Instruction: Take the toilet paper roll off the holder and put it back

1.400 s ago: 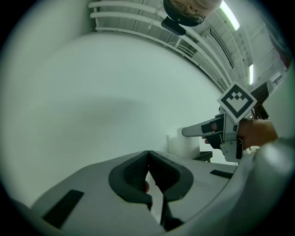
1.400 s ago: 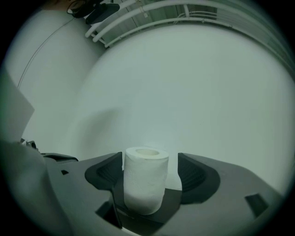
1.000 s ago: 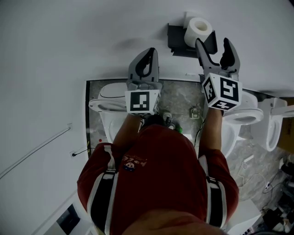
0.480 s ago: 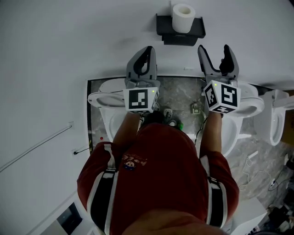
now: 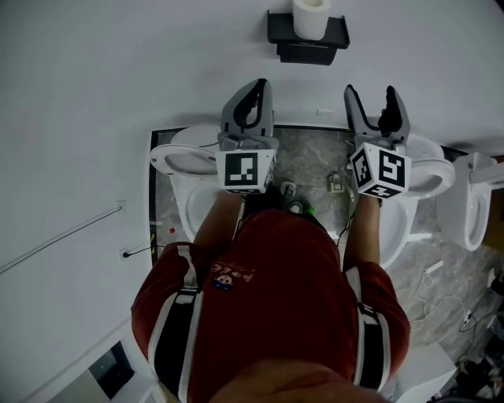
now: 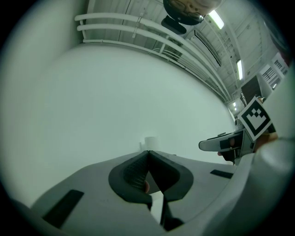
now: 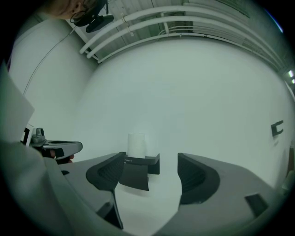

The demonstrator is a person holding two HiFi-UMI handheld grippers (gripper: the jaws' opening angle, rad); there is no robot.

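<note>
A white toilet paper roll point(image 5: 310, 17) stands upright in a black wall holder point(image 5: 309, 38) at the top of the head view. The right gripper view shows the roll point(image 7: 136, 144) above the holder point(image 7: 137, 172), straight ahead between the jaws. My right gripper point(image 5: 376, 102) is open and empty, well short of the holder. My left gripper point(image 5: 251, 97) is shut with nothing in it, left of the holder. In the left gripper view the roll point(image 6: 150, 142) peeks just above the closed jaws point(image 6: 148, 153).
A plain white wall point(image 5: 118, 71) fills most of every view. Below the grippers are white toilets point(image 5: 185, 161) on a grey stone floor point(image 5: 309, 169), another toilet bowl point(image 5: 429, 169) at the right, and cables point(image 5: 441, 291) further right. The person's red shirt point(image 5: 268, 307) fills the lower middle.
My right gripper has drawn back from the roll, leaving it standing in the holder. Both grippers are now farther from the wall; the left has stayed shut.
</note>
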